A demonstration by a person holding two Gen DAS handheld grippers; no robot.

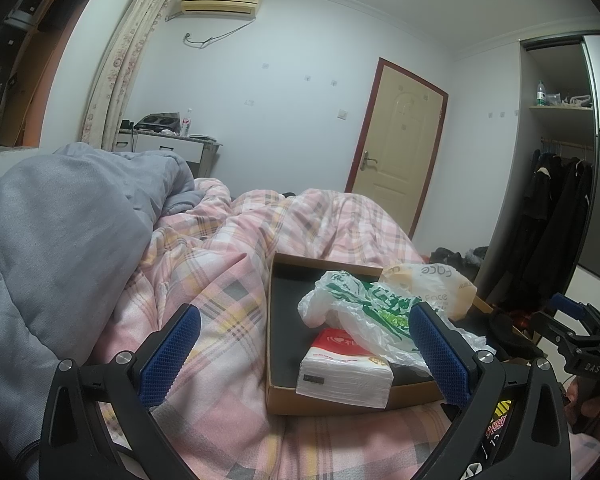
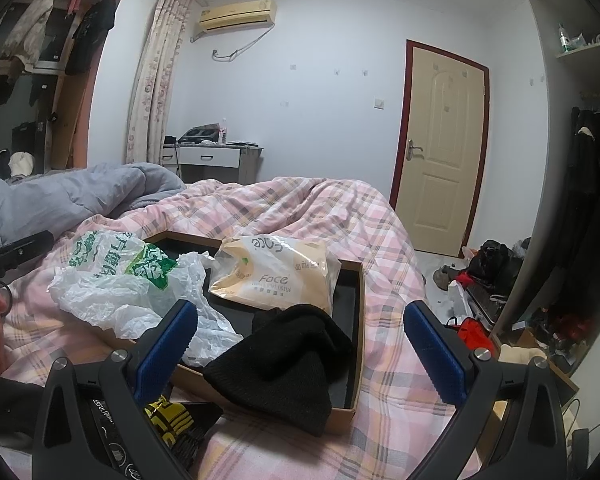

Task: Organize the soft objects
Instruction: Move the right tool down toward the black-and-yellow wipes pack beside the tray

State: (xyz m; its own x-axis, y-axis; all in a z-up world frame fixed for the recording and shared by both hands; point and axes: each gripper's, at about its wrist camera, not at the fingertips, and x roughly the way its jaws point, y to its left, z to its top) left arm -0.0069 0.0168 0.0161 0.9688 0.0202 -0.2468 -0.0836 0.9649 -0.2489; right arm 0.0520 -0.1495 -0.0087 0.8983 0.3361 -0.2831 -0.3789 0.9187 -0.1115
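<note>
— Soft objects: where do they sit from your jaws?

— Both my left gripper (image 1: 304, 356) and right gripper (image 2: 300, 354) gape empty. Just ahead, the box (image 2: 360, 312) on the bed holds tissue pack (image 1: 344, 376), plastic bag (image 2: 112, 284), black beanie (image 2: 284, 364).

— Step?

— Mid-sorting, I judge; next I'd tuck the overhanging beanie inside.

A tissue pack (image 1: 345, 372), crumpled plastic bag (image 2: 116, 284), Face tissue packet (image 2: 274, 276) and black knit hat (image 2: 284, 364) are contained in the shallow cardboard tray (image 2: 360, 316).
</note>
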